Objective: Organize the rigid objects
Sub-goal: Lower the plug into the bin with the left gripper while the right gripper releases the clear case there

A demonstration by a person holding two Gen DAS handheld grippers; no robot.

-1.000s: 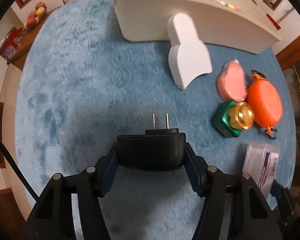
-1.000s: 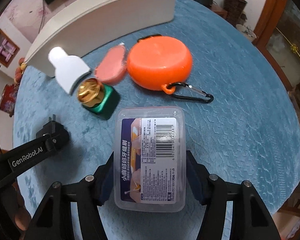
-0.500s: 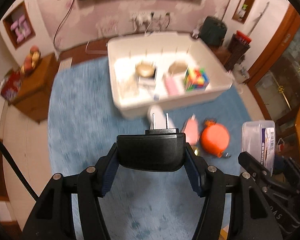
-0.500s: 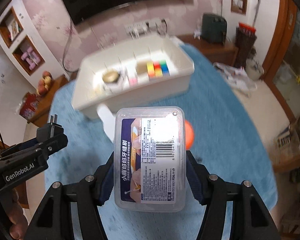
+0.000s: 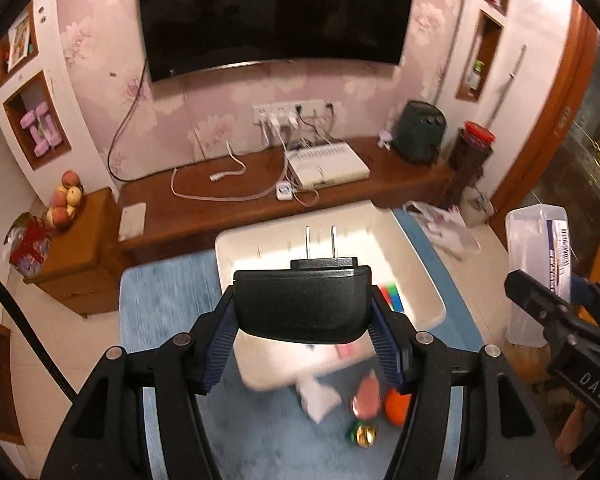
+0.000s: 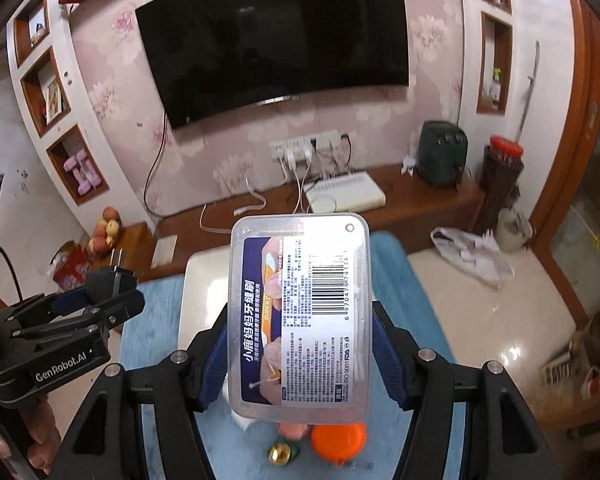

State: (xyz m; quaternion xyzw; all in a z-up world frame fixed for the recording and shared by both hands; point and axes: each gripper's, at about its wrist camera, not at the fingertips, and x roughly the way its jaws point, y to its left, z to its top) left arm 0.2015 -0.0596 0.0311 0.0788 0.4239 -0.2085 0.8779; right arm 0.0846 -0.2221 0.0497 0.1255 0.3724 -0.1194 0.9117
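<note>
Charger (image 5: 302, 300) sits clamped in left claw (image 5: 303, 334); clear box (image 6: 298, 316) clamped in right claw (image 6: 299, 354).

Black plug adapter (image 5: 302, 300): matt plastic, two bare metal prongs. Clear box (image 6: 299, 314): glossy see-through plastic, printed paper label. White bin (image 5: 412, 276): smooth plastic. Blue cloth (image 5: 168, 292): soft, textured pile. TV bench (image 5: 240, 204): polished brown wood. Floor tiles (image 6: 492, 320): glossy, reflecting light. Gripper pads (image 5: 220, 336): ribbed blue.

My left tongs (image 5: 303, 320) and their plug (image 5: 302, 300) hide most of the blurred white bin (image 5: 416, 276) beyond them.
</note>
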